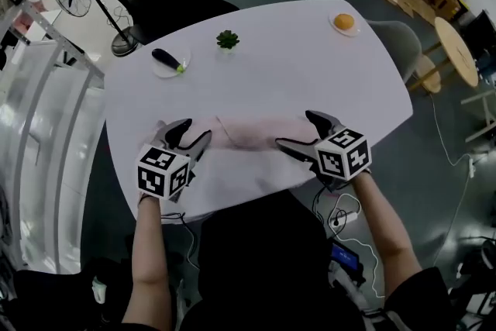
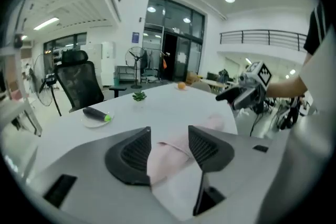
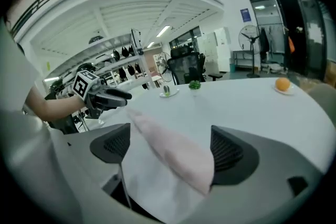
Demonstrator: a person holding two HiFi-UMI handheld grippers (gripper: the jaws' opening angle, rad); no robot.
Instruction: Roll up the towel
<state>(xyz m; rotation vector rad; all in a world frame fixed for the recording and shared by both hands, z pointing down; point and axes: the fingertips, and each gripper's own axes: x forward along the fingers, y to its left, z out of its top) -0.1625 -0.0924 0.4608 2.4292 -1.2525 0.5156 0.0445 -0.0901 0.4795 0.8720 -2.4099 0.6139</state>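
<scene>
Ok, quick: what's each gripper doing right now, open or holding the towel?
Left gripper: open, jaws apart above the towel, not gripping it.
Right gripper: open wide, holding nothing.

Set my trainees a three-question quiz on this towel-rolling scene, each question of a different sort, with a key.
1. True or false: in the head view, the orange sits near the far right edge of the table.
2. What lies on the table between the left gripper and the right gripper? A) a pink towel B) a book C) a cup
3. Fill in: both grippers' jaws stand ____.
Key: 1 true; 2 A; 3 open.
</scene>
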